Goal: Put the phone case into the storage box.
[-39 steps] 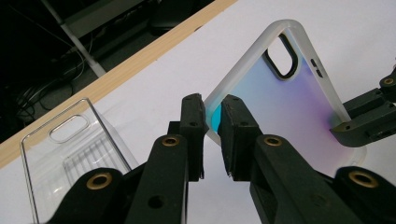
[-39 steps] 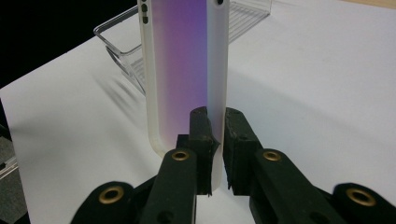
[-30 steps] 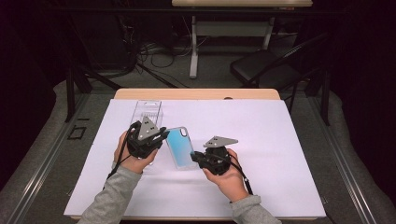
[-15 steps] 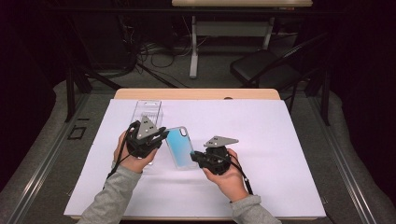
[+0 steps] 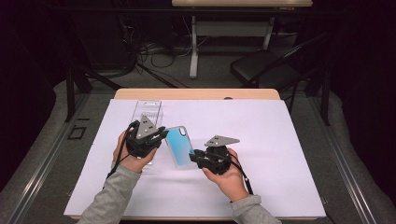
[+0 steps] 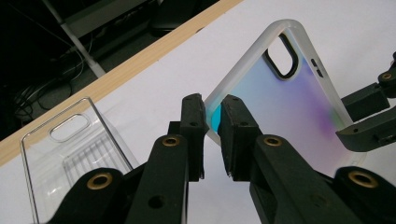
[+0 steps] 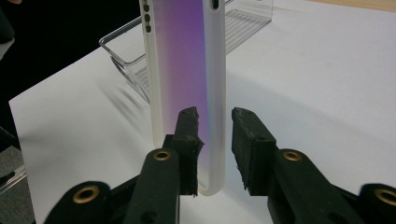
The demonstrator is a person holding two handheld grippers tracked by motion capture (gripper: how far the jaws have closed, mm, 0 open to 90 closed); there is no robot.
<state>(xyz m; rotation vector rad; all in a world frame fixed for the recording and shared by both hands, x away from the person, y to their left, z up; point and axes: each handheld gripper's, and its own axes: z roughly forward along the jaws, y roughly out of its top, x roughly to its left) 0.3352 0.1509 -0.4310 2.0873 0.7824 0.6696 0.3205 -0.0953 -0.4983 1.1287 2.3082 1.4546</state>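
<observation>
The left tool (image 6: 212, 126) pinches the long edge of the frosted, blue-to-purple iridescent phone case (image 6: 285, 107), keeping it raised above the white-covered bench (image 5: 280, 140). The right tool (image 7: 215, 140) has just been opening; its pads stand slightly off the case's lower end, apparently handing over the hold.

Frosted translucent phone case with blue-to-purple iridescent back and black-rimmed camera cutout (image 5: 180, 146) (image 6: 289, 107) (image 7: 187, 70): held off the white table cover, tilted, between the two grippers. One long edge is pinched at the lower corner. The opposite rim stands between two parted pads, a gap visible on one side. The camera cutout end points away from the person
</observation>
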